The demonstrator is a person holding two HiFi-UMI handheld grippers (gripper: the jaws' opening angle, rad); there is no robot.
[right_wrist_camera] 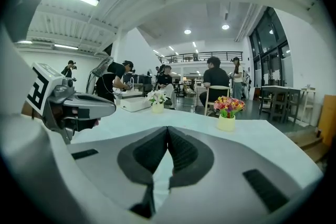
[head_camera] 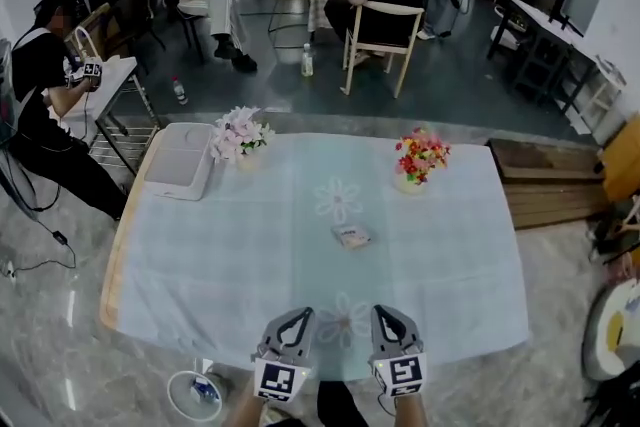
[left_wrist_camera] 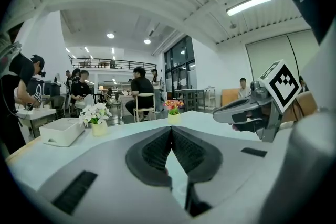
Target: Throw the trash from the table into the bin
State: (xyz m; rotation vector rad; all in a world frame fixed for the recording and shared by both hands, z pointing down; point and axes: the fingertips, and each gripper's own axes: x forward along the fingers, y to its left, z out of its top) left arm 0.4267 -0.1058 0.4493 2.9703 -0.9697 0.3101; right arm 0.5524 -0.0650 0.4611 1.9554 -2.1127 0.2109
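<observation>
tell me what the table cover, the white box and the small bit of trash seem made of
Table cover: probably thin cloth or plastic sheet, pale blue and matte, with faint flower prints; it hangs over the near edge.
White box: likely plastic, going by its smooth surface and rounded corners.
Trash: looks like a crumpled wrapper or paper, but it is too small to tell which.

We see a pale mint tablecloth (head_camera: 250, 255) with a faint check and white daisy motifs. At upper left are a white box (head_camera: 180, 160) and a white-pink bouquet (head_camera: 238, 135). At upper right is a red-yellow-pink bouquet (head_camera: 421, 155) in a cream pot (head_camera: 408, 181). The left gripper (head_camera: 300, 312) and right gripper (head_camera: 383, 310) are grey, with black-and-white square markers. The bin (head_camera: 171, 397) at lower left is white.
</observation>
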